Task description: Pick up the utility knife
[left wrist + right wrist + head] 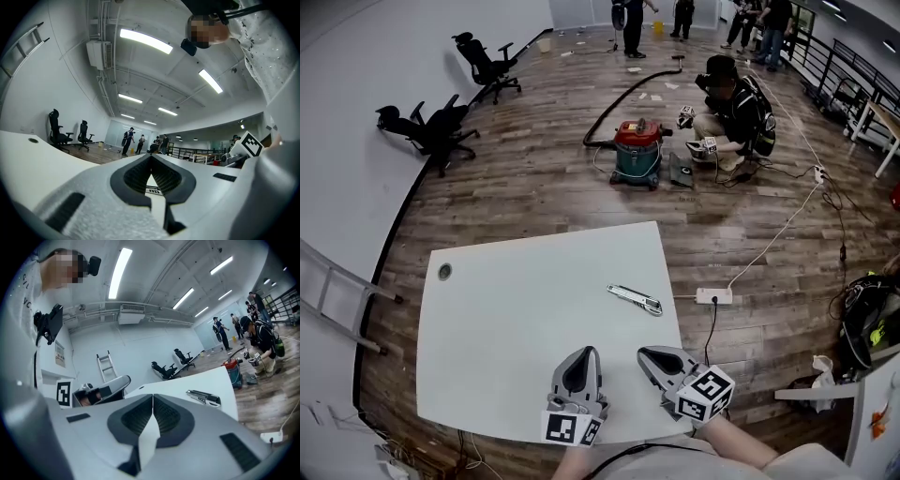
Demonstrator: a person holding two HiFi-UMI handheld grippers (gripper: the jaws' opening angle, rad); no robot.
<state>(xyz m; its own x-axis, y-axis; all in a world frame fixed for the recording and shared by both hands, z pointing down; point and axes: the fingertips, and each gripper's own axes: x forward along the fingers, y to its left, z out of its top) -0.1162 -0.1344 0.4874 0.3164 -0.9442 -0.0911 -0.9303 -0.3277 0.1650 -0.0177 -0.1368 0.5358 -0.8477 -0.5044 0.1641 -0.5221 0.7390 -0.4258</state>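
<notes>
The utility knife (635, 299), silver-grey with a dark end, lies flat near the right edge of the white table (506, 309). In the right gripper view the utility knife (203, 398) rests on the tabletop ahead and to the right of the jaws. Both grippers hover over the table's near edge, short of the knife. My left gripper (589, 351) has its jaws meeting at the tips and holds nothing; in its own view the left gripper (151, 156) points out across the table. My right gripper (643, 353) is shut and empty, and the right gripper (153, 395) sits closer to the knife.
A round cable hole (444, 272) sits at the table's far left. On the wooden floor are a red vacuum cleaner (637, 150), a crouching person (733, 108), a white power strip (713, 296), two office chairs (441, 127) and a ladder (328, 291) by the wall.
</notes>
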